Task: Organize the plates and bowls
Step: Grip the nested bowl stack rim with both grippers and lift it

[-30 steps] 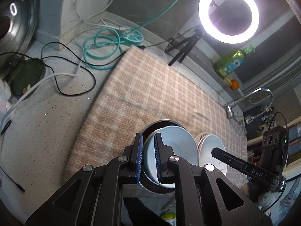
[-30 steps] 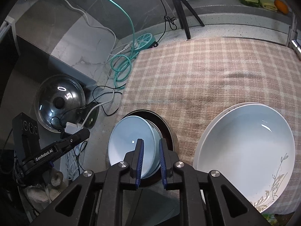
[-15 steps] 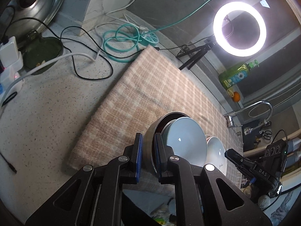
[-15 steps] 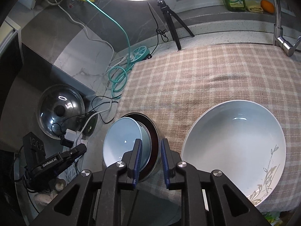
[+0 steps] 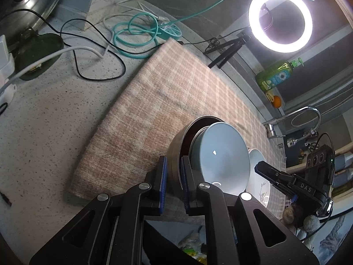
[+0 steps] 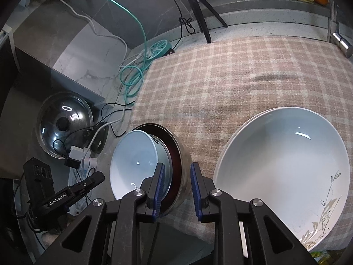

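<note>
A steel bowl (image 5: 176,145) with a dark red inside, tipped on its side, holds a pale blue bowl (image 5: 222,154) nested in it. My left gripper (image 5: 173,183) is shut on the steel bowl's rim. In the right wrist view my right gripper (image 6: 176,185) stands open, its fingers either side of the steel bowl's (image 6: 181,161) rim; the blue bowl (image 6: 134,154) juts out to the left. Stacked white plates with a leaf pattern (image 6: 284,167) lie on the checked cloth (image 6: 231,81) to the right, also seen in the left wrist view (image 5: 260,176).
Coiled teal cable (image 5: 132,33), a power strip (image 5: 169,31) and black and white cords lie on the speckled counter (image 5: 44,114). A ring light on a tripod (image 5: 280,19), a green bottle (image 5: 275,77), an orange (image 5: 276,101) and a tap (image 5: 293,119) stand behind. A pot lid (image 6: 64,123) is left.
The nested bowls have tipped further onto their side. My right gripper's fingers have opened wider around the steel rim. My left gripper stays clamped on the rim.
</note>
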Motion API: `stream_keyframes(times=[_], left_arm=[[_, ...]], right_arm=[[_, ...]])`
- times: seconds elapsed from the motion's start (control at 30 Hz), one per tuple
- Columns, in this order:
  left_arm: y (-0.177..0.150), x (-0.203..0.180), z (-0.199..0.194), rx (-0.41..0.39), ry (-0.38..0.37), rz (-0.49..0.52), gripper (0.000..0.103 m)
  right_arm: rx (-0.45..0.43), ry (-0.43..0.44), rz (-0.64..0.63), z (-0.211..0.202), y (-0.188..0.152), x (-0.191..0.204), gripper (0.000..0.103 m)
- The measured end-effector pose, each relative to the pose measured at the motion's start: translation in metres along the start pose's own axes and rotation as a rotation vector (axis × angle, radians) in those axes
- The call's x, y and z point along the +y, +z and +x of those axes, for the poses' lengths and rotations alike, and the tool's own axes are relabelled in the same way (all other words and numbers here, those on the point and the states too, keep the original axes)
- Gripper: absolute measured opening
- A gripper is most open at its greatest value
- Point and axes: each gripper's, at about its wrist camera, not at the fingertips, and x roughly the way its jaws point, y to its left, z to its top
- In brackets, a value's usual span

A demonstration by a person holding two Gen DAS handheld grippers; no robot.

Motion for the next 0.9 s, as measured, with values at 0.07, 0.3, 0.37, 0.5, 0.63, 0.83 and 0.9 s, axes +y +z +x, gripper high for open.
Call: stream_keyframes(times=[0.07,0.3,0.37,0.5,0.63,0.83,0.9], left_arm=[[0.000,0.000,0.003,0.009,0.001,0.005,0.011],[0.001,-0.003,0.008,0.029,0.004,0.024,0.011],[0.002,-0.004,0.008,0.031,0.006,0.033,0.011],[0.005,-0.004,0.012,0.037,0.011,0.043,0.011],[0.006,-0.004,0.016,0.049,0.009,0.043,0.011],[0.005,-0.009,0.021,0.058,0.025,0.061,0.011],[0.005,-0.010,0.023,0.058,0.029,0.056,0.011]], right_arm=[[0.009,0.011,0.014,0.004,0.000,-0.002,0.022],[0.026,0.015,0.063,0.012,0.001,-0.013,0.022],[0.028,0.010,0.061,0.014,0.001,-0.013,0.022],[0.041,0.006,0.041,0.019,0.002,-0.008,0.022],[0.049,0.008,0.039,0.025,0.004,-0.007,0.022],[0.064,0.010,0.035,0.030,0.004,-0.010,0.021],[0.071,0.013,0.035,0.032,0.003,-0.011,0.021]])
